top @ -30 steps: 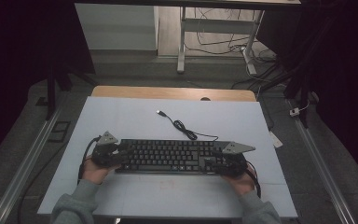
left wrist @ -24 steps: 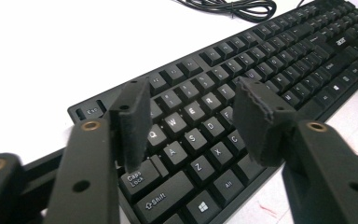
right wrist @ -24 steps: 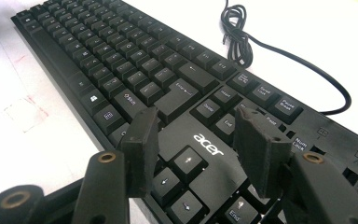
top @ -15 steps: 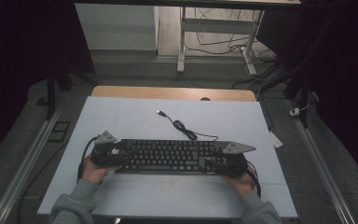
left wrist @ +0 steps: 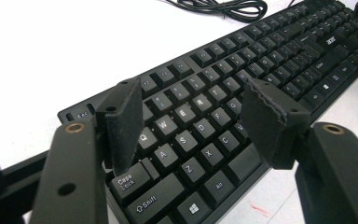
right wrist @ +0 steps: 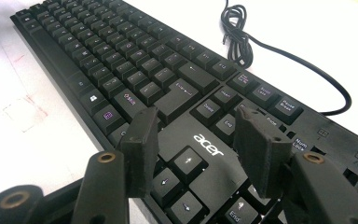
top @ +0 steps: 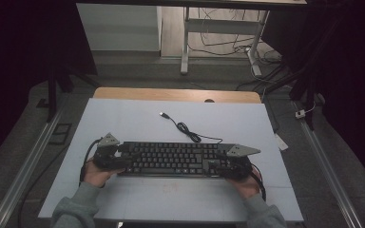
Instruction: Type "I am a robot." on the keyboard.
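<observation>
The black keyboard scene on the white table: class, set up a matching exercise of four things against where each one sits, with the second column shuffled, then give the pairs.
Things:
1. left gripper
2. right gripper
3. coiled black cable
4. red marks on the white table

Places:
A. on the table beyond the keyboard's far edge
B. over the arrow keys, near the acer logo
C. on the table in front of the keyboard's near edge
D. over the letter keys near Caps Lock

Pairs: 1-D, 2-B, 3-A, 4-C. All lie around the black keyboard.
</observation>
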A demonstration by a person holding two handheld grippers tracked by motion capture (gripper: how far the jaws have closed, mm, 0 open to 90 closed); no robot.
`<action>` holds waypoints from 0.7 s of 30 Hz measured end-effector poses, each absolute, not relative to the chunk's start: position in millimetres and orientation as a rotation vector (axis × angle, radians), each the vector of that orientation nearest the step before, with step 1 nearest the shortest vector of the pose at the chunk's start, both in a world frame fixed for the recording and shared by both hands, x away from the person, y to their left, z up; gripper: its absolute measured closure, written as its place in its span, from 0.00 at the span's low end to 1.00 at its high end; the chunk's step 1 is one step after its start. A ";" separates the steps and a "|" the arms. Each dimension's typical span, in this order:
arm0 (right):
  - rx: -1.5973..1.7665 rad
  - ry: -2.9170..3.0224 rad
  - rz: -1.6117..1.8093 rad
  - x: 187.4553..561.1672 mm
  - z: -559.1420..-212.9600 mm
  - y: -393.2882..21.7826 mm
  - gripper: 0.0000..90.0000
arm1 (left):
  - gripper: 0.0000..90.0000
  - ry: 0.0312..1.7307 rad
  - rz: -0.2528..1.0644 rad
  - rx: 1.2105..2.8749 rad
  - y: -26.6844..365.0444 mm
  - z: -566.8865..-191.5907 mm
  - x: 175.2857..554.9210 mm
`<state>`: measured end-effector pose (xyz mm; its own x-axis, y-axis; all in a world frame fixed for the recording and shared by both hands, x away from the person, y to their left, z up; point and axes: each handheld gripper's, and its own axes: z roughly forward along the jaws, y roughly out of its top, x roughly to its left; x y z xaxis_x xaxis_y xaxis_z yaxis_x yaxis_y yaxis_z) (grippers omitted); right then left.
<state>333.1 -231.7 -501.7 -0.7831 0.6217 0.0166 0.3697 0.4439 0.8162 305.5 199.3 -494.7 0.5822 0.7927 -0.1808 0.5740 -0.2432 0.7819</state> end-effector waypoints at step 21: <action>0.855 2.414 1.256 333.5 -502.6 -231.3 0.56 | 0.44 1.010 0.274 1.987 179.2 -492.1 299.9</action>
